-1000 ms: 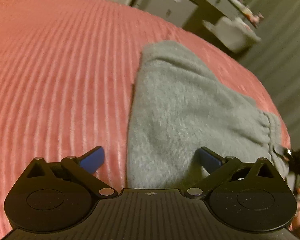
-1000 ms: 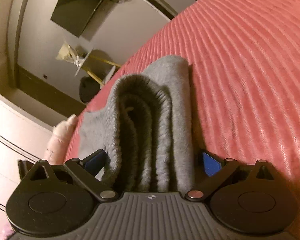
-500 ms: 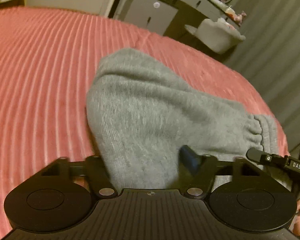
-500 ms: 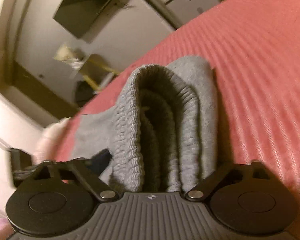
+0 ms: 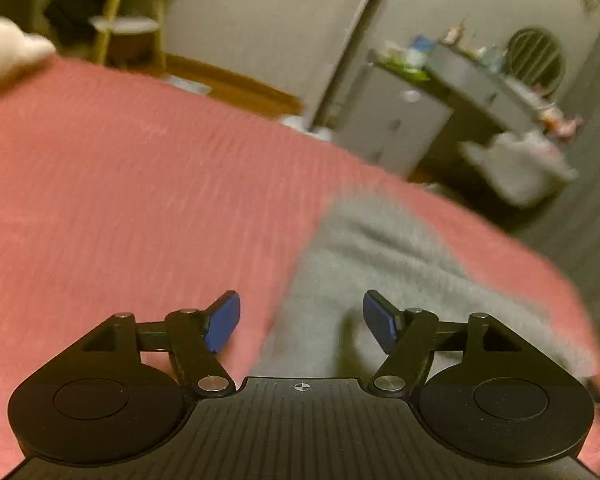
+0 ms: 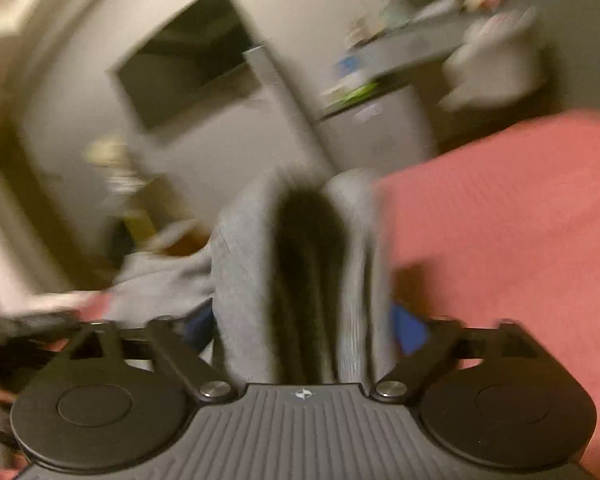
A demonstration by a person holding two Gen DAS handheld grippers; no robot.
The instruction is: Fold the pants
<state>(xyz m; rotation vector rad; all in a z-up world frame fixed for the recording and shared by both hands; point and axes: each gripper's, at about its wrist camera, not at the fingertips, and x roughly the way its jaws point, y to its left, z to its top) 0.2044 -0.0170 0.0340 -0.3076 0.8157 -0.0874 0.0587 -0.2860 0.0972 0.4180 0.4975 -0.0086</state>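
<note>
Left wrist view: the left gripper (image 5: 300, 322) hangs over the red ribbed bedspread (image 5: 140, 200) with its jaws opening, the blue pads (image 5: 223, 322) set well apart and nothing pressed between them. The folded grey pants (image 5: 400, 272) lie on the bedspread ahead, their near edge showing in the gap between the pads but clear of both. Right wrist view, heavily blurred: the right gripper (image 6: 304, 328) has its jaws opening to nearly full width, with the stacked layers of the grey pants (image 6: 244, 280) standing between them. Whether the pads touch the fabric cannot be told through the blur; no squeeze is evident.

Risks, as judged from this arrangement. A pad that catches the soft knit layers while the right gripper pulls away would drag the stack and open the fold. The bundle lies close to the bed's edge, so a sideways tug could slide it toward the drop. The blur suggests quick movement, which raises both hazards.
</note>
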